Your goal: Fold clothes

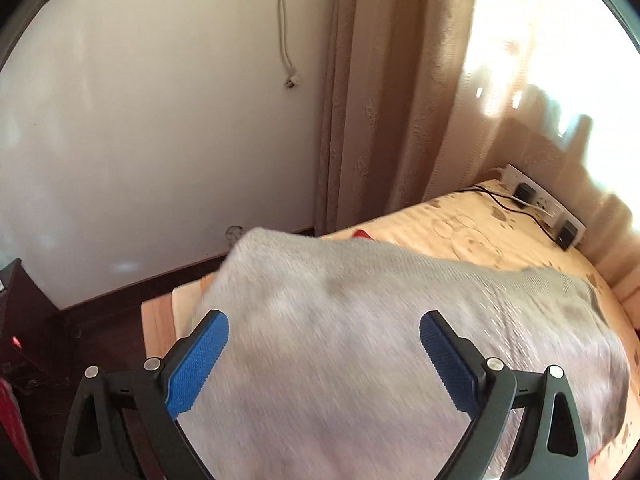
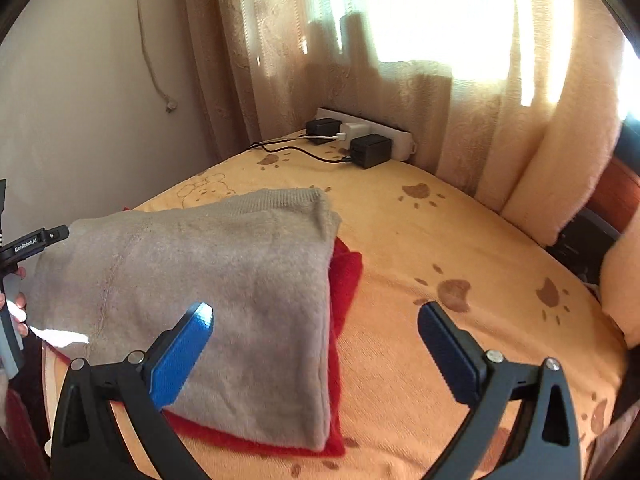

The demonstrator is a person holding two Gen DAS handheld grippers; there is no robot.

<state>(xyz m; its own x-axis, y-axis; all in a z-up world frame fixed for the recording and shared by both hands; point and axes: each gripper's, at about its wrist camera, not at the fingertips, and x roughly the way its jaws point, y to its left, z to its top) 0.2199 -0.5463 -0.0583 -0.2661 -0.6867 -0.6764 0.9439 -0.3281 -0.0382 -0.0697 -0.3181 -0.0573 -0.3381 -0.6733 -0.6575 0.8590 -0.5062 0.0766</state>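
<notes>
Both the left gripper (image 1: 324, 330) and right gripper (image 2: 316, 320) hover spread above the folded grey garment (image 2: 224, 280), empty.

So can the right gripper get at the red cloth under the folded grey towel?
Probably yes: the red cloth sticks out along the grey towel edge, and the open right gripper has nothing between.

**Black frames, blue pads**

Both hand-held tools match. The left gripper (image 1: 324, 326) has a black triangular-cutout frame, round silver screws and ribbed blue pads (image 1: 196, 364). The right gripper (image 2: 316, 318) is the same. Beside the grey garment (image 2: 192, 280), the left tool's black body shows white "GenRobot.AI" lettering and a grey handle.
</notes>
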